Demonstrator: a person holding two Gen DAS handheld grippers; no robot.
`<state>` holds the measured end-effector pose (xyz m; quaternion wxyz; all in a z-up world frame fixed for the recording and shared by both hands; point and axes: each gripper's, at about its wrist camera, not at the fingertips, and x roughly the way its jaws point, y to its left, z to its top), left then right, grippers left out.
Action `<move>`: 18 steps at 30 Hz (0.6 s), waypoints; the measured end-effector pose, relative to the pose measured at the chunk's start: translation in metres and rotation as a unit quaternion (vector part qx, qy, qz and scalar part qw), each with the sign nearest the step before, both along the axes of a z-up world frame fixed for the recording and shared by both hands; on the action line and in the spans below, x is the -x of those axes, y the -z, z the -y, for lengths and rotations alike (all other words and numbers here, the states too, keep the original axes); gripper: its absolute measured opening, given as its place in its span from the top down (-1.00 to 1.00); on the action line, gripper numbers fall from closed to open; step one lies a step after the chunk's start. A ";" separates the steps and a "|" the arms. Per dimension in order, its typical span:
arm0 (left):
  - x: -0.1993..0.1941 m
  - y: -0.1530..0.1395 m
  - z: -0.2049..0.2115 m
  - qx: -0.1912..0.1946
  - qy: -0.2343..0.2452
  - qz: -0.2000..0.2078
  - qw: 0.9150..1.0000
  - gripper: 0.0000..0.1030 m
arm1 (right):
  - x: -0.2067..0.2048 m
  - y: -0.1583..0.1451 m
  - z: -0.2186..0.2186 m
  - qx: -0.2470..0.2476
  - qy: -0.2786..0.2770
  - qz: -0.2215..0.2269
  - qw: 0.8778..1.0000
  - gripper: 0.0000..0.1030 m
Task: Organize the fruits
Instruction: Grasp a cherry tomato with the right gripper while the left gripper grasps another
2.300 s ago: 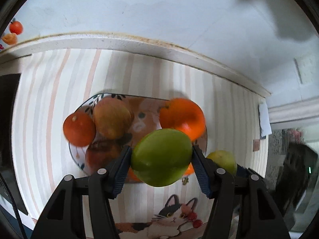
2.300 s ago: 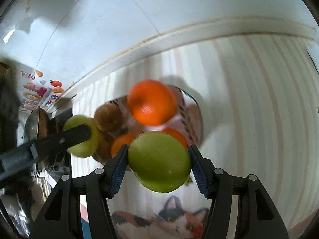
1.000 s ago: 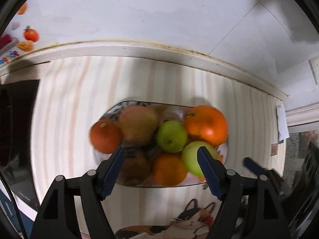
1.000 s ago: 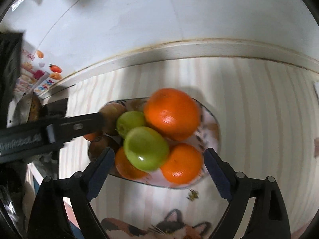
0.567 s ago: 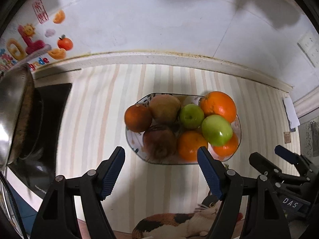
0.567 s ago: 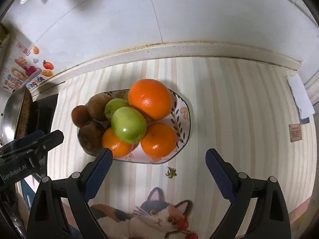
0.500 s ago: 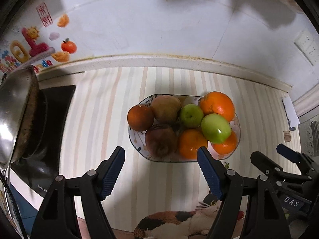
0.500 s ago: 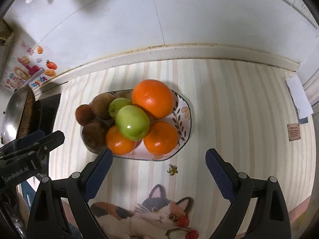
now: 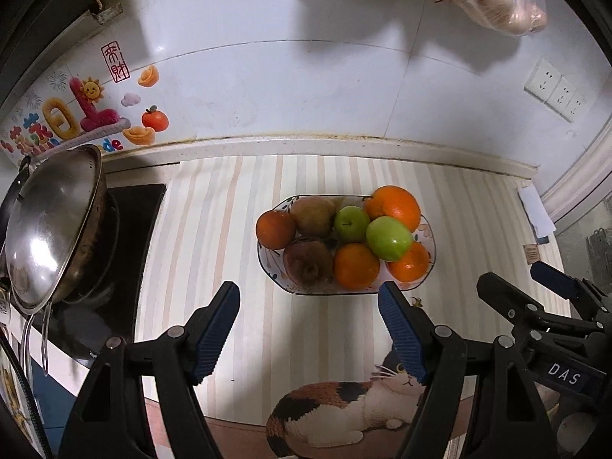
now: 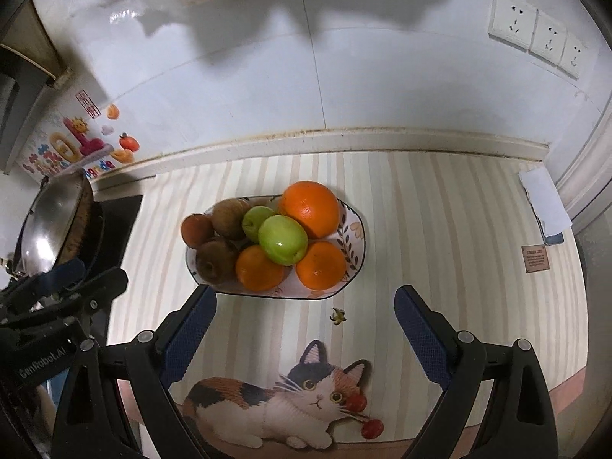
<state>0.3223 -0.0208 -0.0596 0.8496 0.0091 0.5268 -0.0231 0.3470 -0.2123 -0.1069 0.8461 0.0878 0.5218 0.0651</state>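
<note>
A patterned plate (image 9: 430, 229) (image 10: 354, 237) on the striped mat holds several fruits. A large green apple (image 9: 389, 238) (image 10: 283, 239) lies on top of the pile, a smaller green apple (image 9: 351, 223) (image 10: 257, 222) behind it. A big orange (image 9: 394, 206) (image 10: 310, 209) sits at the back right, two smaller oranges in front, brownish fruits on the left. My left gripper (image 9: 310, 329) hangs open and empty above the mat, in front of the plate. My right gripper (image 10: 304, 329) is likewise open and empty, also in front of the plate.
A steel wok lid (image 9: 49, 225) (image 10: 57, 210) rests on a black stove at the left. The mat's front shows a printed cat (image 10: 298, 401). A white cloth (image 10: 545, 201) lies at the far right by the wall. Wall sockets (image 10: 535, 38) and stickers are on the tiled wall.
Both grippers, each shut on a green apple earlier, have let them go onto the plate and risen away. The plate now looks smaller and more of the counter shows.
</note>
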 end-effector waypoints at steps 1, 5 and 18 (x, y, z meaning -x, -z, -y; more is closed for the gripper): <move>0.001 -0.001 0.000 0.003 0.000 0.001 1.000 -0.43 | 0.002 -0.003 0.000 -0.002 0.001 0.002 1.000 -0.87; 0.004 0.003 0.004 0.013 -0.001 -0.008 1.000 -0.59 | 0.008 -0.005 0.006 -0.025 0.010 -0.003 1.000 -0.87; 0.016 0.096 0.080 -0.035 0.079 -0.100 0.991 -0.87 | 0.057 0.131 0.084 -0.082 0.091 -0.188 0.975 -0.81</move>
